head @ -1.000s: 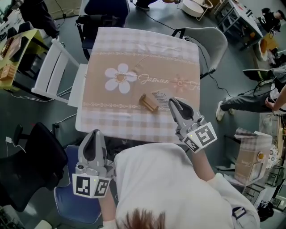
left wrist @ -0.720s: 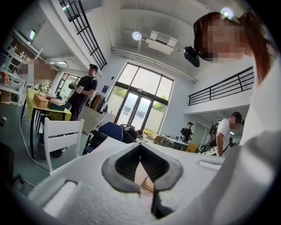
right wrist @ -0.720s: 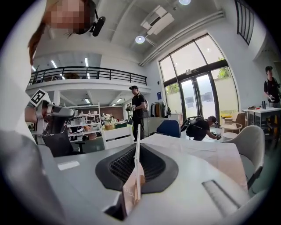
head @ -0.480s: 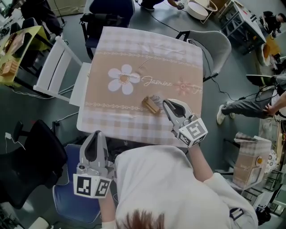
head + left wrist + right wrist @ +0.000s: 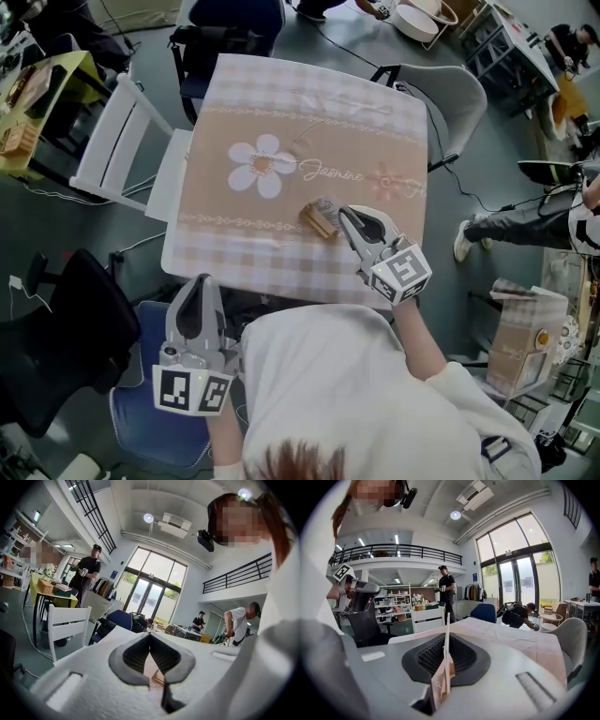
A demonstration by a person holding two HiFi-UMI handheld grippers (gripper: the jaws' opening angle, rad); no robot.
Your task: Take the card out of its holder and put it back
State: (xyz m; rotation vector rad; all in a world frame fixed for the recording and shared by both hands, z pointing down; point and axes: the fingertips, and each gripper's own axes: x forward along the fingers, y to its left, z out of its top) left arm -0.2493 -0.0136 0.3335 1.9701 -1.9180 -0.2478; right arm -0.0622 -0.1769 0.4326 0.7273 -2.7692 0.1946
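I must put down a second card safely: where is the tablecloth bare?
The far half of the tablecloth, beyond the printed flower, is bare, and so is the near left corner, ahead of the left gripper. It is crowded at the near right, where the right gripper holds the card beside the brown holder.

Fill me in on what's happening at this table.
A person stands at a table covered with a checked, flower-print cloth, with a gripper in each hand. The right gripper is shut on a thin card, seen edge-on between its jaws. It is low over the cloth, next to the brown holder. I cannot tell whether the card is partly inside the holder. The left gripper is shut and empty, off the table's near edge.
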